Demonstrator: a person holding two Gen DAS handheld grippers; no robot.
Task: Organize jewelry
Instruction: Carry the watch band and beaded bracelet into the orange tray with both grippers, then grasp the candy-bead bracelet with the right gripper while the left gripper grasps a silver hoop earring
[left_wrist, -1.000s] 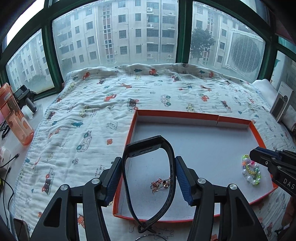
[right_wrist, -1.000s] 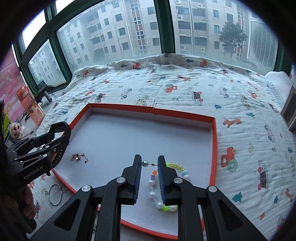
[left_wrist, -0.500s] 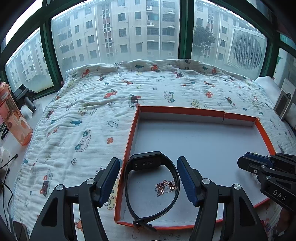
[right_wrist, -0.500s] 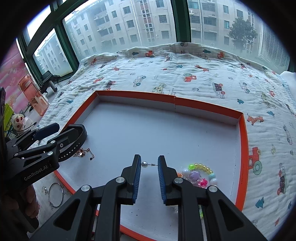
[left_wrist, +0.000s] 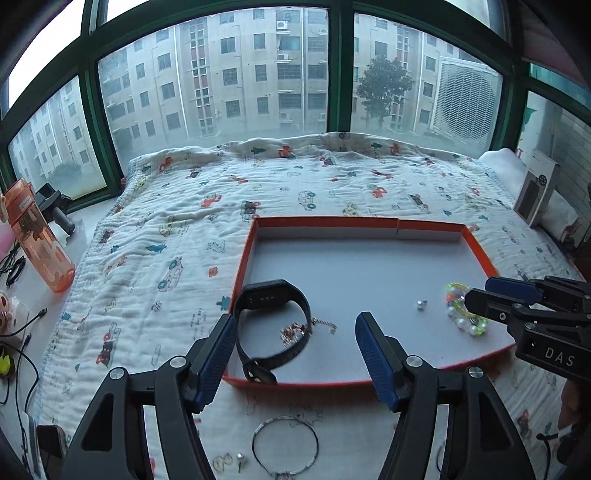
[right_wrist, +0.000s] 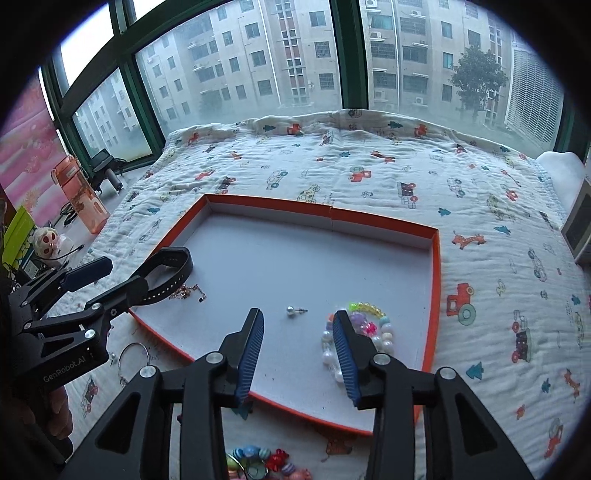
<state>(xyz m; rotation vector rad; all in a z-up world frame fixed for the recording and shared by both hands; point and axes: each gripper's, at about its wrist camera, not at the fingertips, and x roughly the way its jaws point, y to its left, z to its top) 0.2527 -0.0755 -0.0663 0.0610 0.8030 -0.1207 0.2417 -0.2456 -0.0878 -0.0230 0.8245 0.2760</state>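
Observation:
An orange-rimmed tray (left_wrist: 369, 221) (right_wrist: 436, 258) lies on the quilt. In it lie a black watch band (left_wrist: 273, 325) (right_wrist: 173, 266), a rose-gold chain (left_wrist: 295, 332) (right_wrist: 186, 292), a pearl stud earring (left_wrist: 421, 303) (right_wrist: 294, 311) and a coloured bead bracelet (left_wrist: 463, 315) (right_wrist: 365, 328). My left gripper (left_wrist: 295, 354) (right_wrist: 107, 280) is open and empty above the tray's near left corner. My right gripper (right_wrist: 298, 347) (left_wrist: 487, 291) is open and empty, just behind the earring and over the bracelet.
A thin silver bangle (left_wrist: 285, 450) (right_wrist: 133, 357) and small pieces (left_wrist: 229, 461) lie on the quilt in front of the tray. More coloured beads (right_wrist: 258, 463) lie below the right gripper. An orange bottle (left_wrist: 37, 236) stands left; a box (left_wrist: 535, 192) stands right.
My left gripper opened, dropped the watch band in the tray and pulled back. My right gripper opened and let the pearl stud earring fall onto the tray, then drew back.

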